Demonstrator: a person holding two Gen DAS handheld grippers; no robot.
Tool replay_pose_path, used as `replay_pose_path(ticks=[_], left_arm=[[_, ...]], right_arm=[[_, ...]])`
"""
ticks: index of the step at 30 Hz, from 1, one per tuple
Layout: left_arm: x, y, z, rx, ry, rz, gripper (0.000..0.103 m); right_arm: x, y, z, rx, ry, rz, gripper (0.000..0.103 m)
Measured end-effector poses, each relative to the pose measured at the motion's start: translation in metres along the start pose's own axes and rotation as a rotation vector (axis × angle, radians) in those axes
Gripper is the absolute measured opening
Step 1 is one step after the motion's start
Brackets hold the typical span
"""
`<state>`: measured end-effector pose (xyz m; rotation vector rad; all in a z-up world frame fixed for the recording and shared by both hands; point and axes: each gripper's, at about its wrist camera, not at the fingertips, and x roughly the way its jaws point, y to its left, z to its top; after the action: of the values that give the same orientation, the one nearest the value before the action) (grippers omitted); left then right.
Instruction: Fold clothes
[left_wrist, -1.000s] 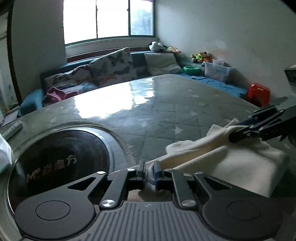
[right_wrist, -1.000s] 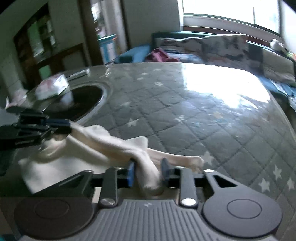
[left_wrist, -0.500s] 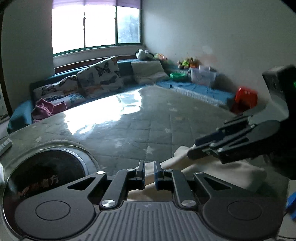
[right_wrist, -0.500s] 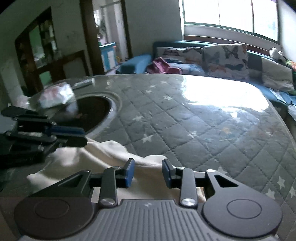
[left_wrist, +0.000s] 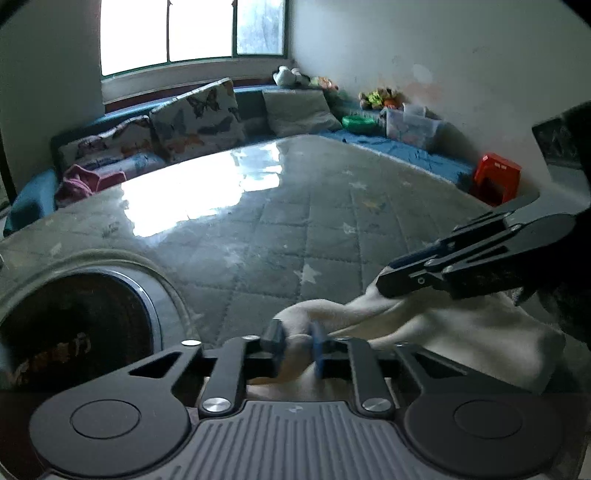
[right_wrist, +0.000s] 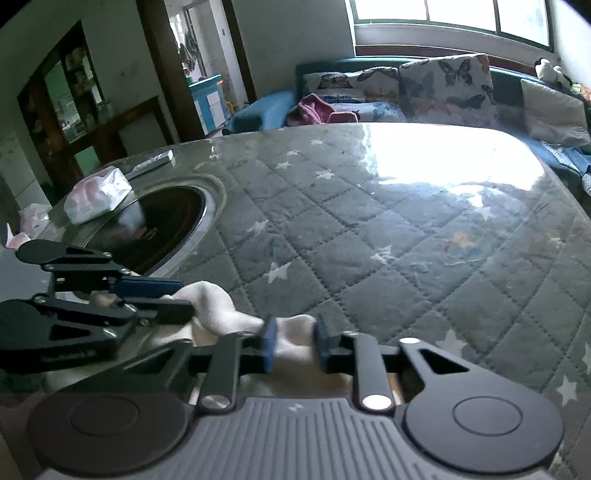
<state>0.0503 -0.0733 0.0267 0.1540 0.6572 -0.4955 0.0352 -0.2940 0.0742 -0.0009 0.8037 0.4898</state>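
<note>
Since half a second ago, both tools have re-closed on cloth: left tool and right tool each pinch the cream garment, bunched at the tabletop's near edge, stretched between them.

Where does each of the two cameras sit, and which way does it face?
Left wrist: on the left gripper, facing window and sofa; the right gripper enters at right.
Right wrist: on the right gripper, facing the doorway side; the left gripper enters at left.
Shared: the cream cloth, quilted table, round cooktop.
</note>
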Motion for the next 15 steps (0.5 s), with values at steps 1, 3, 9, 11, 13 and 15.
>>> replay_pose_path(ticks=[1, 3, 9, 11, 13, 15], left_arm=[[-0.002, 0.0, 0.001, -0.001, -0.019, 0.008, 0.014], [-0.005, -0.001, 0.002, -0.009, -0.053, 0.029, 0.014], [0.009, 0.0, -0.002, -0.015, -0.015, 0.068, 0.021], [0.006, 0.003, -0.001, -0.029, -0.023, 0.073, 0.026], [-0.001, 0.006, 0.001, -0.042, -0.038, 0.086, 0.026], [-0.01, 0.01, 0.003, -0.052, -0.063, 0.109, 0.026]], right_arm=[[-0.001, 0.0, 0.0, -0.001, -0.012, -0.002, 0.005], [-0.007, 0.001, 0.0, -0.002, -0.051, -0.009, 0.004], [-0.015, 0.011, 0.0, -0.048, -0.075, -0.015, 0.007], [-0.017, 0.014, -0.001, -0.063, -0.082, -0.016, 0.007], [-0.019, 0.018, -0.001, -0.079, -0.088, -0.018, 0.01], [-0.022, 0.021, -0.001, -0.095, -0.095, -0.02, 0.01]])
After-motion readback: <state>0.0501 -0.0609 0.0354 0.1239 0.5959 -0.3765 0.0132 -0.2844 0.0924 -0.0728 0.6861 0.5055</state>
